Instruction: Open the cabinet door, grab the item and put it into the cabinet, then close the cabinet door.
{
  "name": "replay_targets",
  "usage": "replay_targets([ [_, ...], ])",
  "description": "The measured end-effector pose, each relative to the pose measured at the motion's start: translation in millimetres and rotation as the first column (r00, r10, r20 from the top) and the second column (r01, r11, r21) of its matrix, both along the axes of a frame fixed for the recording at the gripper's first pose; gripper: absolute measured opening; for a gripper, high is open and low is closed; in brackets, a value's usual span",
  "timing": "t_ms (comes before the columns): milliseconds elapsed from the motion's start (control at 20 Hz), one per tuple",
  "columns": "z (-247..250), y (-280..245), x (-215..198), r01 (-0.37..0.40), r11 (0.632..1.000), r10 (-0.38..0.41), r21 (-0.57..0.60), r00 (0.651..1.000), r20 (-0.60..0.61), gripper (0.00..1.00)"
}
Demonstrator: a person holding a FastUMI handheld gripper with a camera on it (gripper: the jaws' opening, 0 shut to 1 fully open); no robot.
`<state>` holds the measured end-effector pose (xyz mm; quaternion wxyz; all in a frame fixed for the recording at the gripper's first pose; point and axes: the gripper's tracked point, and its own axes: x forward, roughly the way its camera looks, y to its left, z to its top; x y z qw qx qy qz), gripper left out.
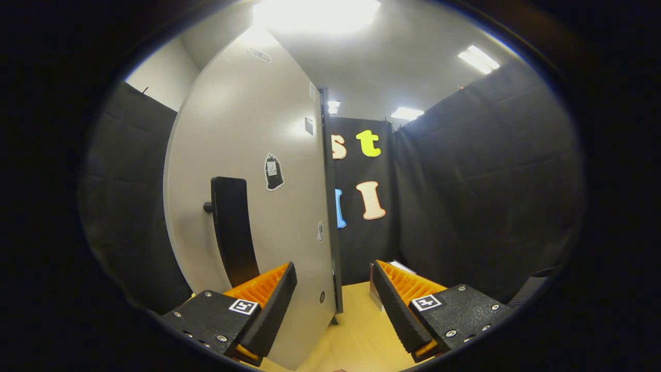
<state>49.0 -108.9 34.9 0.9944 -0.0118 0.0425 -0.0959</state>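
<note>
Tool (333, 305) fingers spread, cabinet door (248, 155) edge between them; handle (232, 227) beyond

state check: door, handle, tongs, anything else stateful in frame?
cabinet door: swung open, edge-on toward the camera, free edge between the fingers
door handle: black bar, upright, ungripped, beyond the left finger
tongs: open, holding nothing
ceiling lights: on
wooden surface: bare below the fingers

surface: light wooden table (361, 330) | reach: under and between the spread gripper (333, 302) fingers, running ahead | on it: cabinet door (248, 170) foot, just ahead, left of centre; small flat white item (402, 266) beyond right finger
</note>
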Motion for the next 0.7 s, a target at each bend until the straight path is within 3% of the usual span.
replay_targets([
  [700,-4,95,66,-0.134,0.991,0.134,0.01,0.991,0.001,0.94],
])
